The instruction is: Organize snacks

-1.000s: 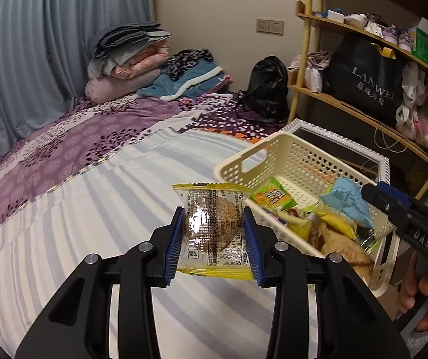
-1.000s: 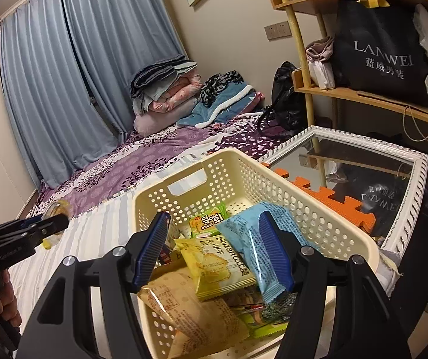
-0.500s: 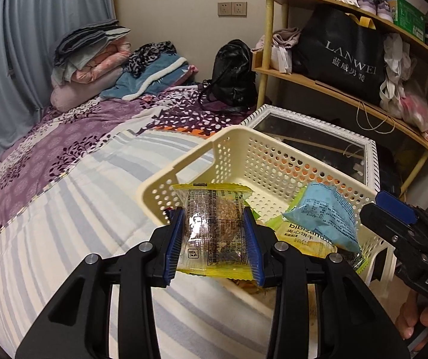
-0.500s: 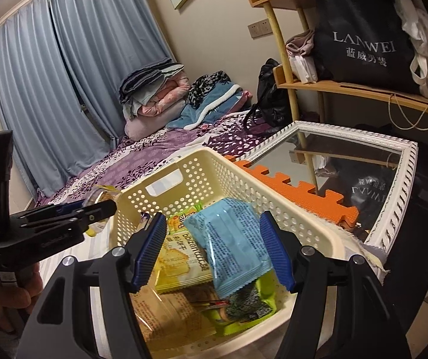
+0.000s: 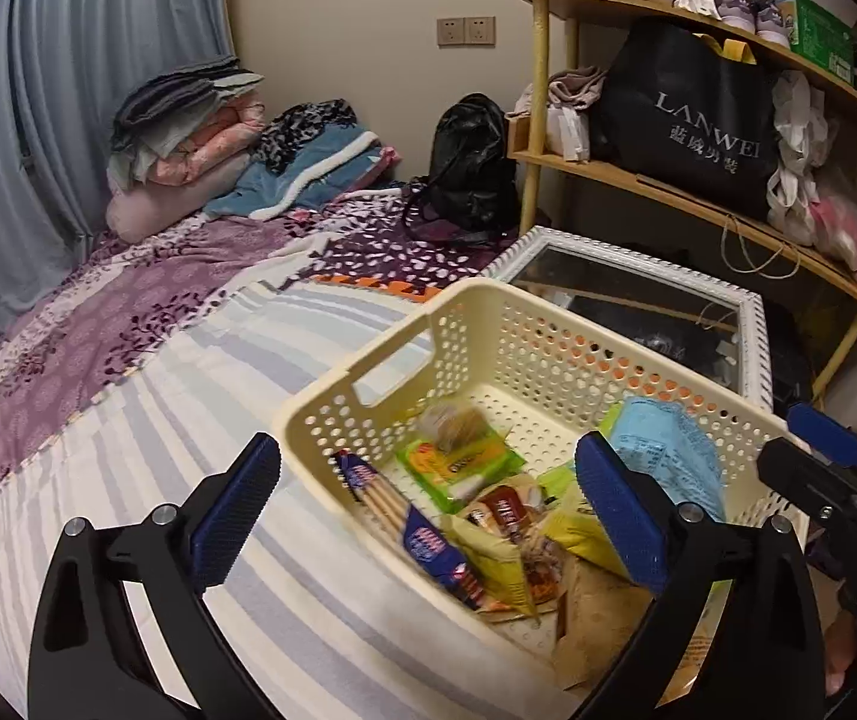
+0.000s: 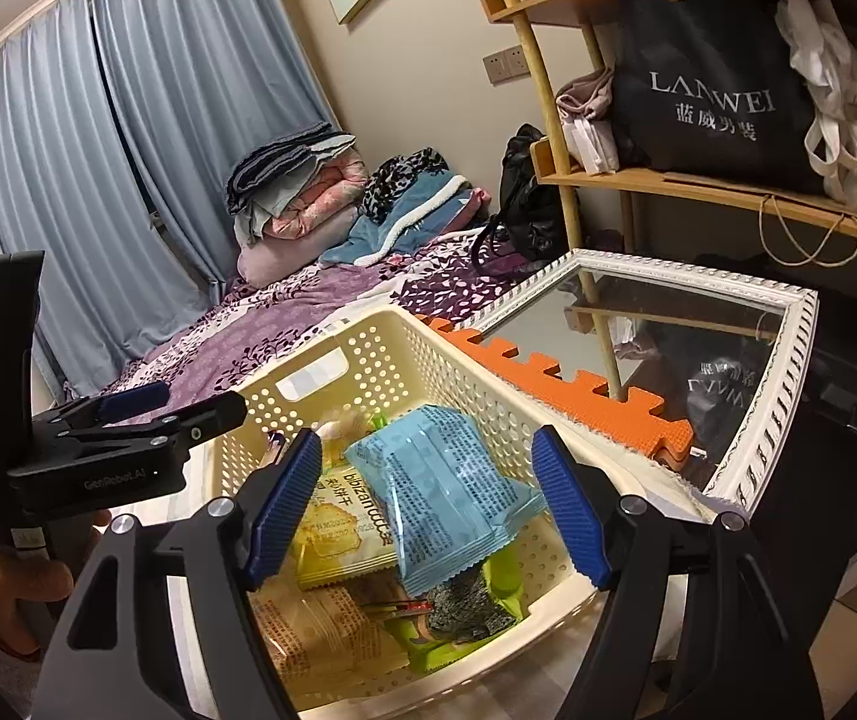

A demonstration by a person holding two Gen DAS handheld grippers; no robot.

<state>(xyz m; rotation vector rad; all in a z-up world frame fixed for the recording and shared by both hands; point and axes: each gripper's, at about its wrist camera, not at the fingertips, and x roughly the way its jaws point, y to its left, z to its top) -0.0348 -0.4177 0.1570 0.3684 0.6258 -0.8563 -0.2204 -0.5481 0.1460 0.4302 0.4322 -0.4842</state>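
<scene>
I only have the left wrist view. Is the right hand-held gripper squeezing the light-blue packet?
Observer: No. In the right wrist view, the right hand-held gripper is opening. The light-blue packet lies between its pads over the basket, with a clear gap beside one pad.
Operator: What is directly under that packet?
Observer: A yellow biscuit packet printed "bibizan", with a green wrapper showing below the blue one's lower edge.
</scene>
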